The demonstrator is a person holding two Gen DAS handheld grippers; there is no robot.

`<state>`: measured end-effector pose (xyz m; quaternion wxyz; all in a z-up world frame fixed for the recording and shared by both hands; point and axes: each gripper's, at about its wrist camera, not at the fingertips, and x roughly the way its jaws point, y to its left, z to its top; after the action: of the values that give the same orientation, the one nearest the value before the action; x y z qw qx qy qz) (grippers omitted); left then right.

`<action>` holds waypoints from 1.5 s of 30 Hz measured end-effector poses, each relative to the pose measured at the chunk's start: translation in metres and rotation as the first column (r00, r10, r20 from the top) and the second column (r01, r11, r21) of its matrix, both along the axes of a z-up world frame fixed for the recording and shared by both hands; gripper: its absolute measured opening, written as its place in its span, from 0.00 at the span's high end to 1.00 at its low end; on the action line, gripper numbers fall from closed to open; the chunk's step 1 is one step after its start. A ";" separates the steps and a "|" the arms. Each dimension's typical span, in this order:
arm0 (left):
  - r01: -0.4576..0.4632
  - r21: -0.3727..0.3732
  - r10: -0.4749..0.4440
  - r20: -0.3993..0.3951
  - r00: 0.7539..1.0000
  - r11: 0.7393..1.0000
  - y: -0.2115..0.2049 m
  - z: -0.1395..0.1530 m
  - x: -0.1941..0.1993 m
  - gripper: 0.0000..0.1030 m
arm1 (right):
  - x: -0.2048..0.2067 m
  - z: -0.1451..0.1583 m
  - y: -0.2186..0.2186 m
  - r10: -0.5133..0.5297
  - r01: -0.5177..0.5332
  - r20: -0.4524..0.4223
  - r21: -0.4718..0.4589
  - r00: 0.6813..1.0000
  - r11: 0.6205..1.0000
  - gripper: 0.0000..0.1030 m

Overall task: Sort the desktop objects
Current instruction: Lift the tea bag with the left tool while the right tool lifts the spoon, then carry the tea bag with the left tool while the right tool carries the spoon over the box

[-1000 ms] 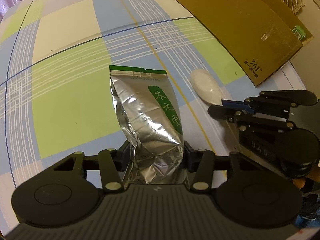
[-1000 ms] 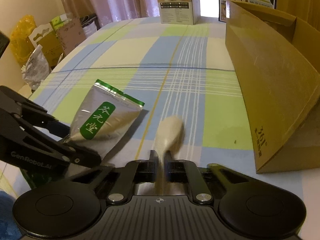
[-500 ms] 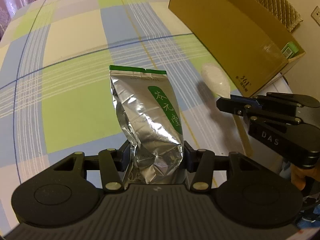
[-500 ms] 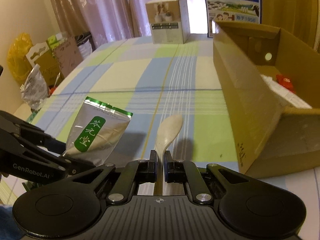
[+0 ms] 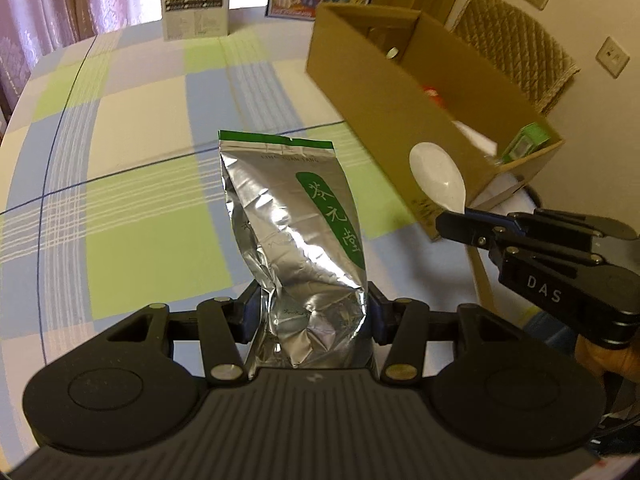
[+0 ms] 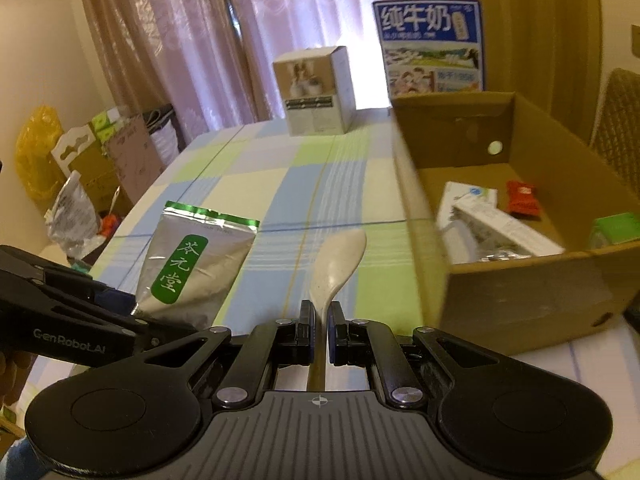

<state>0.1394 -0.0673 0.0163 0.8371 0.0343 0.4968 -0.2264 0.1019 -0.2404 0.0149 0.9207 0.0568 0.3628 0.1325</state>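
Observation:
My left gripper (image 5: 312,308) is shut on the bottom of a silver foil pouch (image 5: 296,220) with a green label, held up above the checked tablecloth. The same pouch (image 6: 192,264) shows at lower left in the right wrist view. My right gripper (image 6: 319,332) is shut on the handle of a white rice spoon (image 6: 338,264), its bowl pointing forward. In the left wrist view that spoon (image 5: 438,178) hangs beside the near corner of the open cardboard box (image 5: 384,96), with the right gripper (image 5: 460,222) below it.
The cardboard box (image 6: 520,300) stands on the right and holds white cartons (image 6: 492,220), a red packet (image 6: 522,198) and a green box (image 6: 616,230). A small product box (image 6: 316,92) and a milk carton case (image 6: 432,44) stand at the table's far end. Bags and boxes lie off the left edge.
Both grippers have risen off the table with the pouch and the spoon. The views tilted up, so the inside of the cardboard box now shows.

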 end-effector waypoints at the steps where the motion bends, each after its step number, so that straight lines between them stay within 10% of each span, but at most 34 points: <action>1: 0.004 -0.007 -0.004 0.002 1.000 1.000 -0.004 0.002 -0.002 0.55 | -0.002 0.003 -0.004 -0.007 0.007 0.002 0.000 1.000 1.000 0.97; 45: 0.096 -0.233 -0.097 0.008 0.995 0.968 -0.173 0.062 0.041 0.56 | 0.018 0.068 -0.158 -0.152 0.160 0.105 -0.075 0.983 0.984 0.97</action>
<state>0.1801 -0.2408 0.0782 0.8224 -0.0407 0.4661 -0.3237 0.1200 -0.3985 0.0826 0.9466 0.0403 0.3164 0.0475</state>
